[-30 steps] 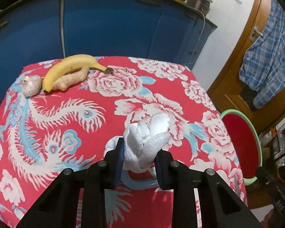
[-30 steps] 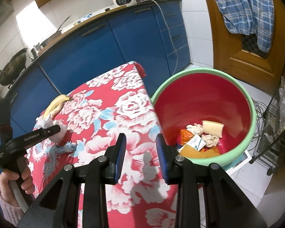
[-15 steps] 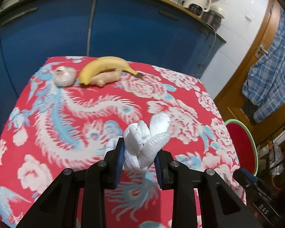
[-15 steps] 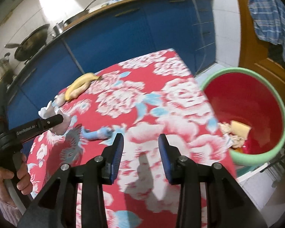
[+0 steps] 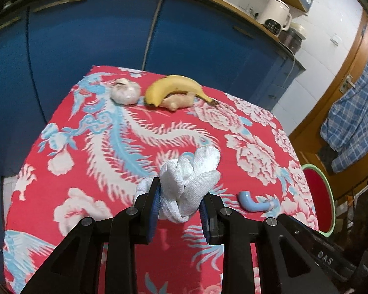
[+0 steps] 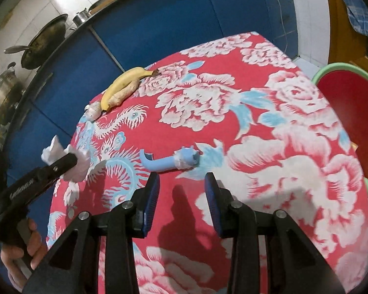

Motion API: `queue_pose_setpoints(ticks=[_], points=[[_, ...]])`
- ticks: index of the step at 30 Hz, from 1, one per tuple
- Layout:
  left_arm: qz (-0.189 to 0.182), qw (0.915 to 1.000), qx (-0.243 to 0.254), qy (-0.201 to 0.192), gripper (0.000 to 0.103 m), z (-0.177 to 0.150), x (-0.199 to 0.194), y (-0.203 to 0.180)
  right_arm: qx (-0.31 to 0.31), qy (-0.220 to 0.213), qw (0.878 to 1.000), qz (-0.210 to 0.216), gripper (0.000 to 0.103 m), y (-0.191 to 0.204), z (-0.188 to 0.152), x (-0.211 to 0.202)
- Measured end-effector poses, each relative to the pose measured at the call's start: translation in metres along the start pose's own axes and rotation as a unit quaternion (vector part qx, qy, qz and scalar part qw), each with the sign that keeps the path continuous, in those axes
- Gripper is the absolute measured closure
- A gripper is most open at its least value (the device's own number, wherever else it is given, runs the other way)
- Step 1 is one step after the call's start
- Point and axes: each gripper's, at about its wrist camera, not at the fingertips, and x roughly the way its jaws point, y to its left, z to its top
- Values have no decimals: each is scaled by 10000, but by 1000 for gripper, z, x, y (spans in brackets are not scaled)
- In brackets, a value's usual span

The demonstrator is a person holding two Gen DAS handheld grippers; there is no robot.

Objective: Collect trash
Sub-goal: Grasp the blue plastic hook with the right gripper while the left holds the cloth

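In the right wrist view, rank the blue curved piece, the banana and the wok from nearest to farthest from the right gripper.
From the right gripper:
1. Blue curved piece, on the cloth just ahead of the open jaws.
2. Banana, at the table's far left edge.
3. Wok, on the counter beyond, upper left.

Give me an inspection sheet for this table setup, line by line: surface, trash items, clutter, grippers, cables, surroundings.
Surface: table under a red floral cloth.
Job's things: white crumpled tissue held in the left gripper; light blue curved plastic piece lying on the cloth; red basin with green rim beside the table.
Clutter: banana, ginger root and garlic bulb grouped at the far edge.
Grippers: left gripper shut on the tissue; right gripper open, empty, just short of the blue piece.
Cables: white cord hanging down the cabinet front.
Surroundings: blue cabinets, kettle, wok, plaid shirt on a door.
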Motion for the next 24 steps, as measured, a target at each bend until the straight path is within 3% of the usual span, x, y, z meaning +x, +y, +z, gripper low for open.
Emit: queue_pose_setpoints(ticks=[19,24], points=[[13,9995,-327,23,74,-1,2,37,169,49,9998,-133,63,27,26,47],[6,9993,-361,40,74,-2,3,40,26,-2,9992,-399,63,37,32,56]])
